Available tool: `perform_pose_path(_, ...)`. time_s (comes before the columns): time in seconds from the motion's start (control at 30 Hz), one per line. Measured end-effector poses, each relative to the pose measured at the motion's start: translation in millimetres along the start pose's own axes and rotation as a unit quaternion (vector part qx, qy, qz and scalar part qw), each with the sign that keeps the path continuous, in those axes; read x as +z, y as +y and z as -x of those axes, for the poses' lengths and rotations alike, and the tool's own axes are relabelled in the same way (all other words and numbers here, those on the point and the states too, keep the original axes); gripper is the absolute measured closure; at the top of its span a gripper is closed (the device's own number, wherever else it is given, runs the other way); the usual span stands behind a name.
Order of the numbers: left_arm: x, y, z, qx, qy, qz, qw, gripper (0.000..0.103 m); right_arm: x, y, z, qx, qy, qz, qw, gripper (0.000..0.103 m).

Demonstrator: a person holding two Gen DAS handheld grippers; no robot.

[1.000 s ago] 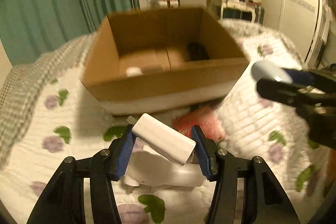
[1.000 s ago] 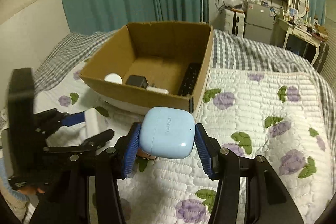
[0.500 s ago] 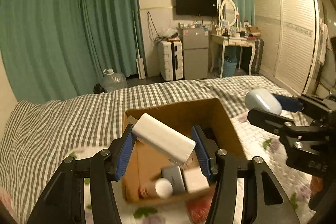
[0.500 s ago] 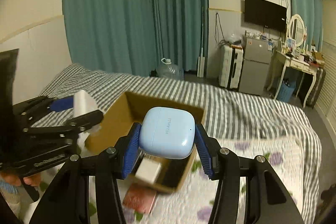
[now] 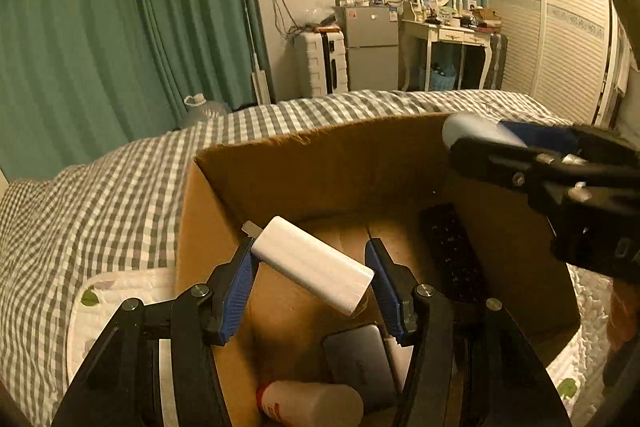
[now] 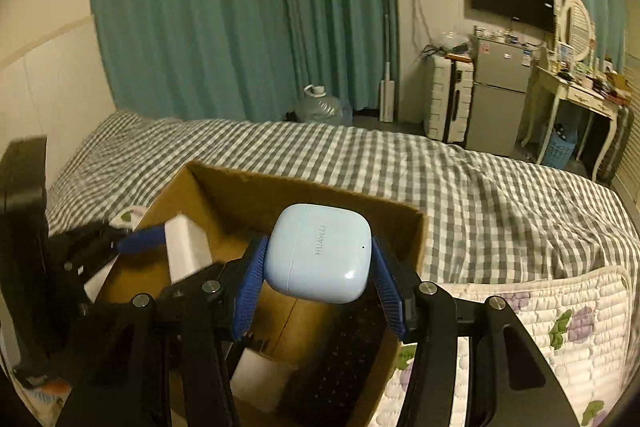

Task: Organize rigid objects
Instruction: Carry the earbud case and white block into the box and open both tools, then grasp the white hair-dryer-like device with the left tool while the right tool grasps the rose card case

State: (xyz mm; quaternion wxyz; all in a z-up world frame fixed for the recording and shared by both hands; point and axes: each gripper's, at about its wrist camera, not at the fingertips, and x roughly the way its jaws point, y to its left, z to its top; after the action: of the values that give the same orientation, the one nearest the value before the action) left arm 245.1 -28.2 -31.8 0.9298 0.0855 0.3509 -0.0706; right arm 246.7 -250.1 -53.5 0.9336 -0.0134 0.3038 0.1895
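- The bed (image 6: pixel 500 195) carries everything; a grey-and-white checked cover is spread over its far part.
- A white quilt (image 6: pixel 552 311) with purple flowers and green leaves lies over the near part, its edge meeting the checked cover.
- An open cardboard box (image 5: pixel 320 163) sits on the bed, where quilt and checked cover meet.
- Whether its base rests on quilt or checked cover, I cannot tell.

Glossy plastic earbud case (image 6: pixel 318 253), matt white charger (image 5: pixel 310 265), rough cardboard box (image 5: pixel 320 171)
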Motion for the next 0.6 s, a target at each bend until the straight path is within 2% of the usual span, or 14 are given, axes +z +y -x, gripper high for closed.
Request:
perform_pose_path(0.03, 0, 1, 3, 0.002, 0.002, 0.002, 1.0000, 0.044, 0, -1, 2, -0.004, -0.001, -0.002, 1.000, 0.025)
perform_pose_path(0.07, 1, 1, 7, 0.007, 0.001, 0.004, 1.0000, 0.044, 1, -3, 10, -0.001, -0.008, -0.007, 1.000, 0.024)
perform_pose_path(0.27, 3, 2, 55, 0.025, -0.039, 0.015, 0.9988, 0.040, -2, -4, 68, -0.016, -0.049, -0.006, 0.999, 0.021)
perform_pose_path(0.4, -12, 0, 89, 0.030, -0.057, 0.027, 0.9975, 0.040, -28, -4, 105, -0.029, -0.060, -0.010, 0.998, 0.020)
perform_pose_path(0.53, -49, -5, 104, 0.041, -0.045, 0.034, 0.9976, 0.040, -63, 4, 120, -0.035, -0.046, -0.004, 0.998, 0.020)
perform_pose_path(0.6, -74, -4, 103, 0.042, -0.017, 0.047, 0.9978, 0.040, -79, 7, 121, -0.033, -0.036, 0.003, 0.999, 0.020)
